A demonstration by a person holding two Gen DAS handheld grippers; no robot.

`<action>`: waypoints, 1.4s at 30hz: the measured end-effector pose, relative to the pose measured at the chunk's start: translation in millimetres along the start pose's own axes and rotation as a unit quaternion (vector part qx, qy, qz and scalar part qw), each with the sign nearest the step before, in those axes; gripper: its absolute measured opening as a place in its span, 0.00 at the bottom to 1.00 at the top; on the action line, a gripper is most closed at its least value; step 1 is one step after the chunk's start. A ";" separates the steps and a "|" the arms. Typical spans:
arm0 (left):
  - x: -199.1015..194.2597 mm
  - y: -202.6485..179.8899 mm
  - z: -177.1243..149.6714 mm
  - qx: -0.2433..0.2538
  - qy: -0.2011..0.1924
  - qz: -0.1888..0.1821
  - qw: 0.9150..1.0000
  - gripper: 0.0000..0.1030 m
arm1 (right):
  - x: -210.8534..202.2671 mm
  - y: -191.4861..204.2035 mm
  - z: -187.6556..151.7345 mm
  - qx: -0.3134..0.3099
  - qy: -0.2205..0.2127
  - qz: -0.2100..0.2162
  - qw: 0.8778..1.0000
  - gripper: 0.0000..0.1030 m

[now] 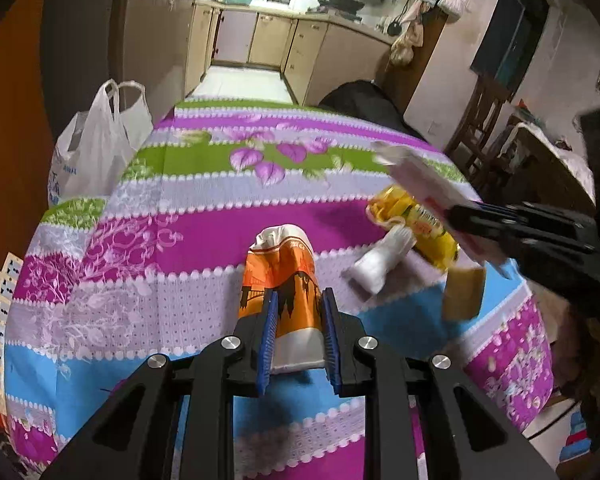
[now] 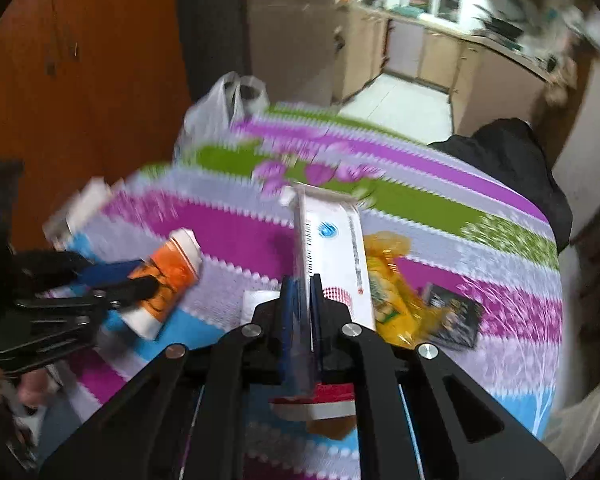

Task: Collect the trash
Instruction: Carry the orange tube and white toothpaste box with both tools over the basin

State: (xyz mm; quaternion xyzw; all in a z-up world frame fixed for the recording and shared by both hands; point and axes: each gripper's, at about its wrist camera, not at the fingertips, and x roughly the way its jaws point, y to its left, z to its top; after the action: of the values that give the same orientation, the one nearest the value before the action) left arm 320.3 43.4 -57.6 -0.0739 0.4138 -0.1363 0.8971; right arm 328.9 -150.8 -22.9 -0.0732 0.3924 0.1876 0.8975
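My left gripper point(image 1: 299, 312) is shut on an orange and white paper cup point(image 1: 285, 280), held over the striped floral tablecloth point(image 1: 188, 208); it also shows in the right wrist view point(image 2: 168, 276). My right gripper point(image 2: 303, 292) is shut on a long white carton point(image 2: 332, 240) with a red end, also seen in the left wrist view point(image 1: 424, 184), lifted above the table. A yellow wrapper point(image 1: 416, 224), a crumpled white wrapper point(image 1: 380, 260) and a tan card point(image 1: 462, 294) lie on the cloth below the carton.
A white plastic bag point(image 1: 96, 148) stands open at the table's far left edge. A dark packet point(image 2: 454, 316) lies at the right beside the yellow wrapper point(image 2: 392, 292). A black chair back point(image 1: 364, 100) stands beyond the far edge. An orange door is at left.
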 end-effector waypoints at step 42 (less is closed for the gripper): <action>62.9 -552.5 68.9 0.229 0.001 -0.242 0.943 0.22 | -286.3 -337.5 -185.7 0.351 -0.082 -0.198 0.912 0.06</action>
State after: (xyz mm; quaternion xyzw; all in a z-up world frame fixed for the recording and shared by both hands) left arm 310.6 -500.4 77.1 0.0359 0.3414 -0.4408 0.8294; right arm 158.3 -592.7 54.8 0.1858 0.3358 -0.1384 0.9130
